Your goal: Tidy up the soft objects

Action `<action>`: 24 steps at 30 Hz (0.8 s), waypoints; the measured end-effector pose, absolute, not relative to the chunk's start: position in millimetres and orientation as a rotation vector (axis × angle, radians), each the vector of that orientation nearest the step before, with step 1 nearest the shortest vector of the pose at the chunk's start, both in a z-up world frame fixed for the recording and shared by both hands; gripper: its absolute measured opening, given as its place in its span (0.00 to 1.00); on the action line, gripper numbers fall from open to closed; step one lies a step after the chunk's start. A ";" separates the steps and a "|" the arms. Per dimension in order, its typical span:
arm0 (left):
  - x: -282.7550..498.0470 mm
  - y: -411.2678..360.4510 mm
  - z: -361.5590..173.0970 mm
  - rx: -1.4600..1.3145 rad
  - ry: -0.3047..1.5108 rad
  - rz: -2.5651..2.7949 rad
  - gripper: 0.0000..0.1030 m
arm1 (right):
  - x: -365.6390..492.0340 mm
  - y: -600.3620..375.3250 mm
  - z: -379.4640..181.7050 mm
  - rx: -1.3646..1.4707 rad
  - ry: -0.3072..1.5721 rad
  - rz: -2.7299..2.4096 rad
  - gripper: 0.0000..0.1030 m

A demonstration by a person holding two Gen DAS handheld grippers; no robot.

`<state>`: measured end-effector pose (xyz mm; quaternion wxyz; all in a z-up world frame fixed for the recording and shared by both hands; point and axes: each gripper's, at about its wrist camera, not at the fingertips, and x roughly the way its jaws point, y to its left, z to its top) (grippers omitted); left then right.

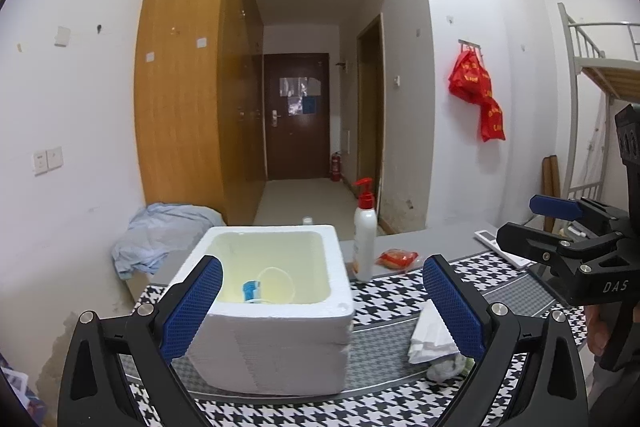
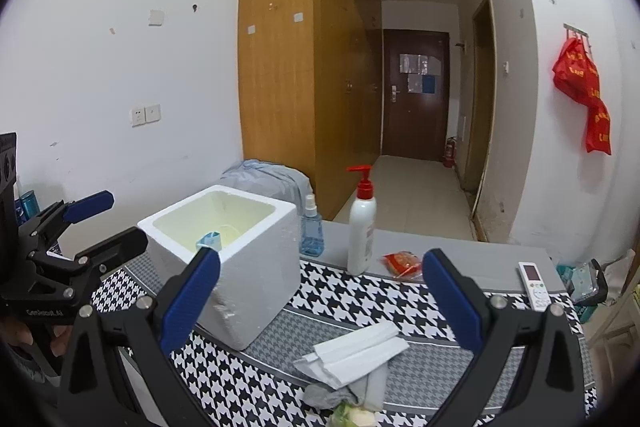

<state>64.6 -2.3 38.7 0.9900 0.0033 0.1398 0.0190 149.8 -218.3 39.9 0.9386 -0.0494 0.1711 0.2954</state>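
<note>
A white foam box (image 1: 276, 291) stands open on the houndstooth cloth (image 1: 380, 399); a small blue-and-white item (image 1: 251, 290) and a thin loop lie inside. My left gripper (image 1: 322, 303) is open and empty, its fingers either side of the box's near face. A pile of white and grey cloths (image 2: 352, 359) lies right of the box (image 2: 236, 259), with a small pale green item below it. My right gripper (image 2: 320, 301) is open and empty above that pile. The pile shows in the left wrist view (image 1: 434, 343) too.
A white pump bottle (image 2: 362, 223), a blue spray bottle (image 2: 311, 229), a red snack packet (image 2: 402, 263) and a white remote (image 2: 534, 283) stand behind on the grey table. A blue cloth heap (image 1: 160, 235) lies at the far left. A wardrobe and hallway are beyond.
</note>
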 end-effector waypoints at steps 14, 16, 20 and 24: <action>67.4 -22.1 30.7 0.011 0.289 -0.025 0.98 | 142.0 -243.1 29.8 -0.093 0.343 0.559 0.99; 67.9 -24.8 29.0 0.010 0.289 -0.031 0.98 | 141.0 -245.4 27.3 -0.091 0.338 0.564 0.99; 68.1 -28.1 26.6 0.008 0.283 -0.040 0.98 | 140.8 -248.5 24.6 -0.086 0.337 0.556 0.99; 68.6 -29.6 24.1 -0.006 0.282 -0.057 0.98 | 140.2 -252.6 21.9 -0.077 0.339 0.544 0.99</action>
